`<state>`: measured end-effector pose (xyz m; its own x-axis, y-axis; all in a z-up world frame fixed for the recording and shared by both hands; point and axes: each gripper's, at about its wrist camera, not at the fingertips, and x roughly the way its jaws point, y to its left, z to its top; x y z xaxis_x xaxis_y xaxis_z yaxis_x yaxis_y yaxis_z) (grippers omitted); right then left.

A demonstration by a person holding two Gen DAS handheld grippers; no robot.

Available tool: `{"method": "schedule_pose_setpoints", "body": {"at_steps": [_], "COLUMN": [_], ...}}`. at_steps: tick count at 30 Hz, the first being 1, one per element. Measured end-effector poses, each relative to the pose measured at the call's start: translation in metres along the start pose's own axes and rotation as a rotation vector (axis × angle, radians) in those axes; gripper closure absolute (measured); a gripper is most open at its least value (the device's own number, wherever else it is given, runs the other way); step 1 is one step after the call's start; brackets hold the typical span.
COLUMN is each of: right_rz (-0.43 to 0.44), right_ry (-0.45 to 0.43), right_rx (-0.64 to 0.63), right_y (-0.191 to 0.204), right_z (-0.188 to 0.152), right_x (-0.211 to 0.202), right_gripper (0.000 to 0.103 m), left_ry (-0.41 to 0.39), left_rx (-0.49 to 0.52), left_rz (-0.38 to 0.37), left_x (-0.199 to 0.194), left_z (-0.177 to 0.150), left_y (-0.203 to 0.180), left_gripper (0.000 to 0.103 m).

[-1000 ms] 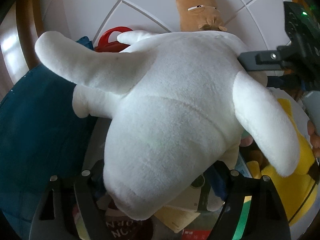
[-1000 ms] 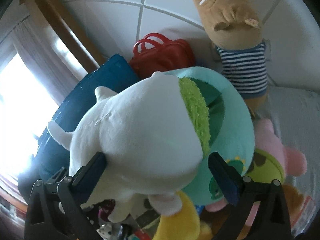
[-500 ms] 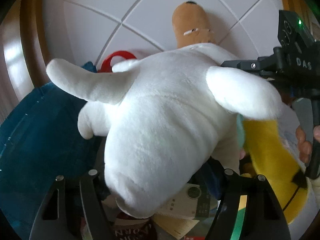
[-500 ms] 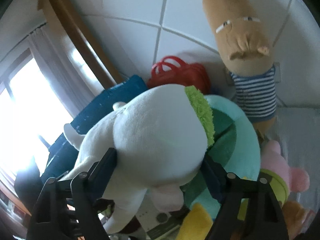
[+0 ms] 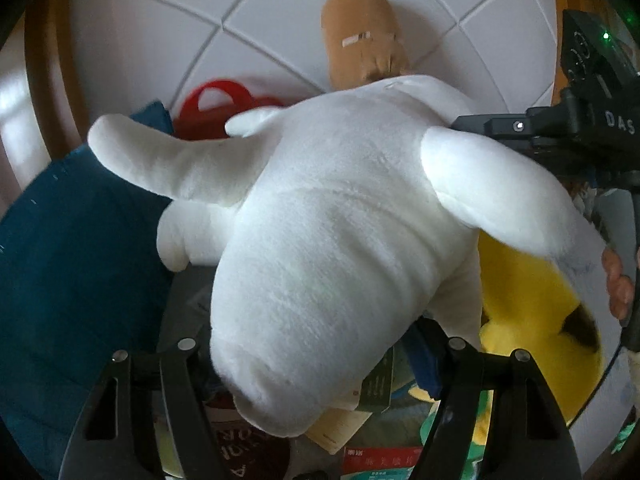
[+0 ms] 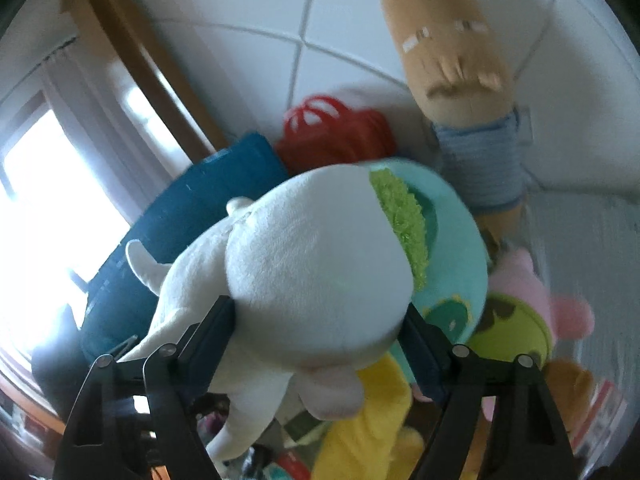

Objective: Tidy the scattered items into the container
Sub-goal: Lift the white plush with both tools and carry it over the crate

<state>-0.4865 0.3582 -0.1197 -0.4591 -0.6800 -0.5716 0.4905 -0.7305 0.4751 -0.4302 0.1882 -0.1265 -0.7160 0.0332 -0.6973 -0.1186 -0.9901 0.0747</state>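
Observation:
A big white plush toy [image 5: 332, 248] with long ears fills the left wrist view, held up in the air. My left gripper [image 5: 316, 364] is shut on its near end, the jaws pressing its sides. My right gripper [image 6: 320, 328] is shut on the plush's other end [image 6: 312, 276], next to its green fringe and teal part [image 6: 448, 240]. The right gripper's body [image 5: 576, 132] shows at the right of the left wrist view. The container is not clearly visible.
A brown plush in a striped shirt [image 6: 452, 64] leans on the white tiled wall. A red bag [image 6: 336, 136], a dark blue cushion [image 5: 68, 264], a yellow plush [image 5: 532, 312], a pink plush [image 6: 528, 292] and papers [image 5: 372, 452] lie below.
Both grippers have lifted the white plush higher and tilted up toward the wall. The plush's right ear swung up. The right view is now motion-blurred.

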Motion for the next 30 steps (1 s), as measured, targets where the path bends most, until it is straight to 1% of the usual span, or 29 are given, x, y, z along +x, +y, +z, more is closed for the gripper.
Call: {"method": "schedule_pose_setpoints", "body": {"at_steps": [1,2,3,4,8,9,10,12,15,19,23,30], "right_rz": [0.003,0.006,0.009,0.012,0.024,0.024,0.018,-0.002,-0.015,-0.005,0.004,0.008], "right_ry": [0.007,0.009,0.010,0.012,0.018,0.017,0.011,-0.024,-0.092,-0.162,-0.228,-0.327], "right_rx": [0.011,0.015,0.019,0.023,0.040,0.038,0.021,-0.025,-0.085,-0.130,-0.163,-0.214], "right_y": [-0.004,-0.006,-0.008,-0.010,-0.017,-0.017,-0.014,-0.003,0.012,0.030,0.051,0.104], "right_z": [-0.001,0.001,0.003,0.004,0.011,0.012,0.012,0.011,0.012,0.017,0.020,0.023], "right_x": [0.004,0.008,0.012,0.016,0.033,0.036,0.036,0.031,0.015,-0.011,-0.038,-0.076], "right_gripper": [0.018,0.012,0.002,0.000,0.001,0.008,0.010,0.014,0.018,0.019,0.019,0.019], "left_ry": [0.010,0.019,0.023,0.027,0.037,0.029,0.021,0.006,-0.018,-0.093,-0.149,-0.247], "left_rx": [0.000,0.001,0.007,0.012,0.017,0.013,0.009,0.001,-0.011,0.002,0.021,0.055], "left_rz": [-0.001,-0.002,-0.003,-0.004,0.005,0.010,0.015,0.025,0.039,0.051,0.059,0.074], "left_x": [0.005,0.010,0.013,0.016,0.026,0.025,0.023,0.021,0.017,-0.011,-0.037,-0.085], "left_z": [-0.001,-0.001,-0.001,-0.001,0.001,0.002,0.004,0.006,0.010,0.020,0.027,0.038], "left_y": [0.000,0.000,-0.001,-0.002,-0.001,0.000,0.001,0.002,0.005,0.004,0.006,0.013], "left_gripper": [0.033,0.034,0.034,0.034,0.035,0.036,0.036,0.037,0.037,0.037,0.037,0.037]}}
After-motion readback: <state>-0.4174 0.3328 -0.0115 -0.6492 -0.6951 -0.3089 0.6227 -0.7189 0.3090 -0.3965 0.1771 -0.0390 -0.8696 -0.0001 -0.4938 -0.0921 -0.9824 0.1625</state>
